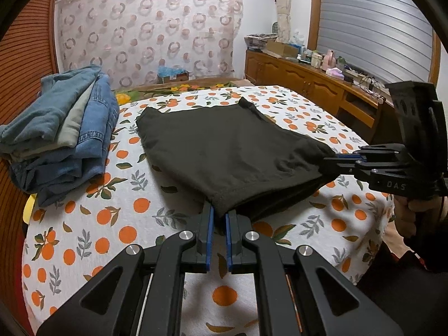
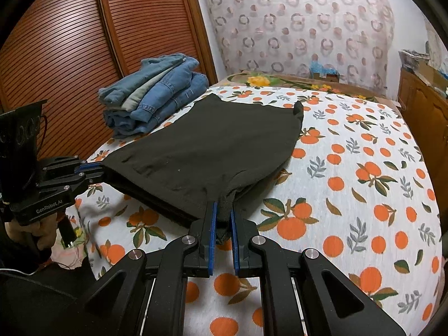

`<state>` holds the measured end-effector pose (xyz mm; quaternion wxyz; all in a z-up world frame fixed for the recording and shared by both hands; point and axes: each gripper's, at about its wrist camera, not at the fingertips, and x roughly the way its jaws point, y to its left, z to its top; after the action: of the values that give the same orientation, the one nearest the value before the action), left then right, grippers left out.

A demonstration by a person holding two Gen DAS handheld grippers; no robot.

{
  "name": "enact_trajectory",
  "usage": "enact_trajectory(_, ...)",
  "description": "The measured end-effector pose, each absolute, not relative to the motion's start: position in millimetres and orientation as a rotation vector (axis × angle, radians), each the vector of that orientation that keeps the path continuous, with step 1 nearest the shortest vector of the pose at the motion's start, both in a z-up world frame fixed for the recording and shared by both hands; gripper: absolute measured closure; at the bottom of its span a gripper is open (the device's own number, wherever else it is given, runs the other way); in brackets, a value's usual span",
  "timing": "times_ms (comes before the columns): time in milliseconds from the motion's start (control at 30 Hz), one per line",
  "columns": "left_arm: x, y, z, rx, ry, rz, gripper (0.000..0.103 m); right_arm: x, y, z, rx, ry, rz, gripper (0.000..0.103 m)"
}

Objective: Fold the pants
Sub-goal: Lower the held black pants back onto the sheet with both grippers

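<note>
Black pants (image 1: 224,151) lie folded in layers on the orange-print bed sheet (image 1: 112,224), near edge lifted. My left gripper (image 1: 219,212) is shut on the near left corner of the pants. My right gripper (image 2: 223,210) is shut on the near right corner of the pants (image 2: 212,145). Each gripper shows in the other's view: the right gripper (image 1: 330,162) at the right, the left gripper (image 2: 98,168) at the left, both pinching the same near edge. The far end rests flat on the bed.
A stack of folded jeans (image 1: 61,134) sits on the bed's far left, also in the right wrist view (image 2: 154,95). A slatted wooden wardrobe (image 2: 84,42) stands at the left. A cluttered wooden sideboard (image 1: 308,72) runs along the right.
</note>
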<state>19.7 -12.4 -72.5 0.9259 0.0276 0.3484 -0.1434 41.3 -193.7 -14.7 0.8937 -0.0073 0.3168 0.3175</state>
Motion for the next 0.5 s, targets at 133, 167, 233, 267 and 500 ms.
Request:
enact_trajectory(133, 17, -13, -71, 0.060, 0.711, -0.301, 0.095, 36, -199, -12, -0.006, 0.653, 0.659, 0.094)
enact_trajectory(167, 16, -13, -70, 0.059, 0.711, -0.303, 0.095, 35, -200, -12, -0.005, 0.652, 0.659, 0.094)
enact_trajectory(233, 13, -14, -70, 0.057, 0.712, -0.307, 0.095, 33, -201, -11, -0.003, 0.652, 0.662, 0.094)
enact_trajectory(267, 11, -14, -70, 0.057, 0.712, -0.309, 0.095, 32, -202, -11, -0.002, 0.652, 0.662, 0.094)
enact_trajectory(500, 2, -15, -70, 0.055, 0.716, -0.321, 0.095, 25, -206, -10, -0.002, 0.652, 0.665, 0.094)
